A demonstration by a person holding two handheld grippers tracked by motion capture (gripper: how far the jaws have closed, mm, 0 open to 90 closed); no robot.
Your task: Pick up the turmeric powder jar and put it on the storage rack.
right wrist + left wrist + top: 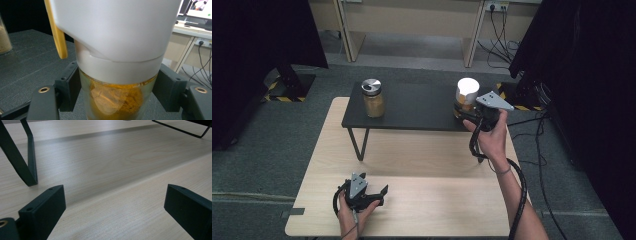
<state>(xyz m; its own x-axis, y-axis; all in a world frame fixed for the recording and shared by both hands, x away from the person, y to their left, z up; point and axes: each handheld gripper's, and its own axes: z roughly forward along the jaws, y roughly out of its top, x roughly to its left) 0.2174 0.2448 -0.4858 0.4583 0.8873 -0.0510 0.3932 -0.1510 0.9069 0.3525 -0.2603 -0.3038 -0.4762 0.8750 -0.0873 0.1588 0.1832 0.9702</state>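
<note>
The pale wooden worktop carries a low black metal-legged shelf. On its right end stands my target, a white-capped glass jar of orange powder; a silver-lidded glass jar of tan powder stands well apart at the left. My right gripper pinches the orange jar's glass below the cap, likely for lifting. My left gripper rests near the front edge, fingers spread and holding nothing.

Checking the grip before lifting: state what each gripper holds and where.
Right gripper clamps the white-capped spice jar on its glass body, below the cap. Left gripper holds nothing.
</note>
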